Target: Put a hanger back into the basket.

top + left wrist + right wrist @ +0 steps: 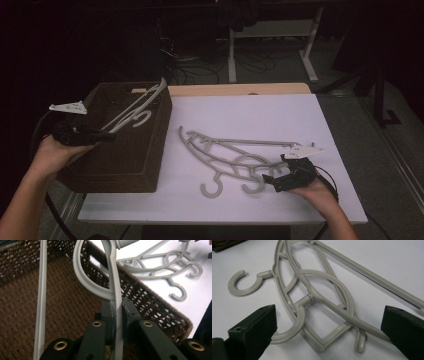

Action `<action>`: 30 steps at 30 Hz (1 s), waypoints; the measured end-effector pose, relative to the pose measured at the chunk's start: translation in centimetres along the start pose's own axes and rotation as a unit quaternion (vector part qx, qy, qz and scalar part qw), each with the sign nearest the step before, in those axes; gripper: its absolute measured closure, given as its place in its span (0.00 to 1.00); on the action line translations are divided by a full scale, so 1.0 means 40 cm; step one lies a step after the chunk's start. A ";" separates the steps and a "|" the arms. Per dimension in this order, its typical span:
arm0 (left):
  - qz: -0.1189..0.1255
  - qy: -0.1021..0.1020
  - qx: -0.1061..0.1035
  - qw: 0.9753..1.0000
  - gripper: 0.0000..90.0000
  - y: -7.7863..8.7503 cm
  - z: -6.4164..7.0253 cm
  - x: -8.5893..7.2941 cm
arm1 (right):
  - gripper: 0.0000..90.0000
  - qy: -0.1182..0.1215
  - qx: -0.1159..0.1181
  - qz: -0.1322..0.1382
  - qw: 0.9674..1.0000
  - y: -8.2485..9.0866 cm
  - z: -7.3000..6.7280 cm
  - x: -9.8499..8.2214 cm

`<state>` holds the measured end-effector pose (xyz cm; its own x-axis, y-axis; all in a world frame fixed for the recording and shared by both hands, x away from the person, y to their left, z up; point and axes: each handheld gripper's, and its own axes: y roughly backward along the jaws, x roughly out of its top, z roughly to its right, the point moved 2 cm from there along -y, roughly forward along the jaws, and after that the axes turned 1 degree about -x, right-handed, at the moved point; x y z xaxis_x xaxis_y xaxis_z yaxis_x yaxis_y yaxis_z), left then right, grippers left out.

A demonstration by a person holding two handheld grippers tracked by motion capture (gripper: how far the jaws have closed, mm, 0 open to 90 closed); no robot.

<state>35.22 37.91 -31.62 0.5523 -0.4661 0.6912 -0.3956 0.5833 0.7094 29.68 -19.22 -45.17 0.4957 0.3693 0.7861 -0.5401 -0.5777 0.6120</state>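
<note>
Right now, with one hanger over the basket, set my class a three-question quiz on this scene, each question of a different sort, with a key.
1. True or false: the left gripper is shut on a grey hanger above the brown woven basket.
2. Where do the other hangers lie?
A. in the basket
B. on the white tabletop
C. on the floor
3. Fill in: the right gripper has its jaws ____ on either side of the hangers on the table.

Key: 1 true. 2 B. 3 open, pads apart and not pressing on them.
</note>
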 end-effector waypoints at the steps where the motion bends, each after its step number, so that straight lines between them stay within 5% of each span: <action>1: -0.002 0.002 0.001 1.000 0.91 -0.002 -0.005 -0.003 | 0.00 0.000 0.000 0.000 1.000 0.000 0.000 0.000; 8: -0.018 0.022 -0.005 1.000 0.91 -0.023 -0.030 -0.023 | 0.00 0.000 -0.001 0.000 1.000 0.001 0.000 -0.001; 30: -0.069 0.033 -0.021 0.997 0.90 -0.102 -0.090 -0.081 | 0.00 -0.002 -0.002 -0.001 1.000 0.001 -0.001 -0.002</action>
<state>37.67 39.43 -37.24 0.6467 -0.5009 0.5753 -0.2818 0.5440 0.7904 29.60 -19.26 -45.20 0.4994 0.3674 0.7846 -0.5418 -0.5742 0.6137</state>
